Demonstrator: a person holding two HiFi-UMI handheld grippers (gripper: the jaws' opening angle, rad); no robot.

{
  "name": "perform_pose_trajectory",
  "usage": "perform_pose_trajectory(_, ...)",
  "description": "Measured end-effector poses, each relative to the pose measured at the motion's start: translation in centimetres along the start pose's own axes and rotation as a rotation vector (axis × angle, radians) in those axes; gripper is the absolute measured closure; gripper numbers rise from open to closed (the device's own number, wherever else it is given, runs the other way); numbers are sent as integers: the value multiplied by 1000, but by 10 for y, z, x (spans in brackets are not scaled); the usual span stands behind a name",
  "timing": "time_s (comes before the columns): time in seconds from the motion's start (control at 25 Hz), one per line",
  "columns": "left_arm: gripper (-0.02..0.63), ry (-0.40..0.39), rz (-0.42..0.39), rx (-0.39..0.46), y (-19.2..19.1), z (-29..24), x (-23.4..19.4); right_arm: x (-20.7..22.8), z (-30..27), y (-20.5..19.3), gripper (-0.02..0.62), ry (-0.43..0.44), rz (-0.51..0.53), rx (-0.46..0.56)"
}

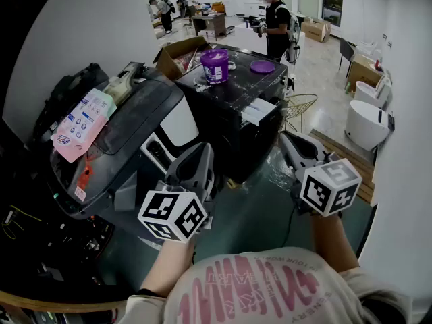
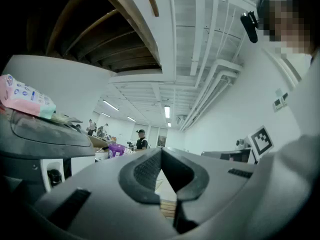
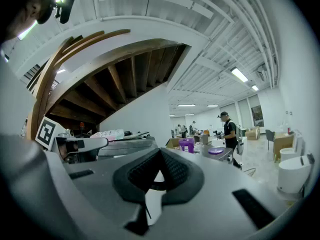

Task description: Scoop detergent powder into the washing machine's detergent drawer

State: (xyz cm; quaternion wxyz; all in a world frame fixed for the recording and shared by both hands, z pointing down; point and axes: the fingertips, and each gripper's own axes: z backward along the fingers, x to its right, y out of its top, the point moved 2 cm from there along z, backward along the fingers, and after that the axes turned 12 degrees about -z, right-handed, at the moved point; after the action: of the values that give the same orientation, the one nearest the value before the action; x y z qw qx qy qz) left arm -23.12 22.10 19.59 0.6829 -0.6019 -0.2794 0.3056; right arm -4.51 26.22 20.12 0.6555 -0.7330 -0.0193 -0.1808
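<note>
A purple detergent tub [image 1: 214, 65] stands open on top of the black washing machine [image 1: 226, 117], its purple lid [image 1: 262, 66] lying to the right of it. A white drawer [image 1: 259, 110] juts from the machine's upper front corner. Both grippers hover low, short of the machine. My left gripper [image 1: 202, 153] is shut and empty, and so is my right gripper [image 1: 290, 141]. In the left gripper view the jaws [image 2: 161, 152] meet at the tips, with the tub [image 2: 117, 149] far off. The right gripper view shows closed jaws [image 3: 160, 152], the tub [image 3: 186, 145] and lid [image 3: 216, 151] beyond.
A grey top-loading machine [image 1: 128, 144] with a pink packet [image 1: 84, 124] on its lid stands at the left. Behind are a cardboard box [image 1: 181, 54] and a person in black [image 1: 274, 24]. At the right are a wire basket [image 1: 301, 106] and white tubs [image 1: 367, 123].
</note>
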Motion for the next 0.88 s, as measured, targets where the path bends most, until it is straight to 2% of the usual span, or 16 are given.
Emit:
perform_pose_trajectory(0.28,604,17,40,-22,-27,-17,-29,10,-30,-21,598,-25,-11,-50)
perform_pose_trajectory(0.52,604,47,79,-59,-48,-44,-53,32,-66,-30,597,-22,-77,-73)
perform_pose_trajectory(0.76,604,68,82,-64,-59,-101,-80,72,-127,-14,597,11,-110,-70)
perform_pose_trajectory(0.88,604,106,64,-67,-60,-135,-96,94,-161,2,597,36,-128,-66)
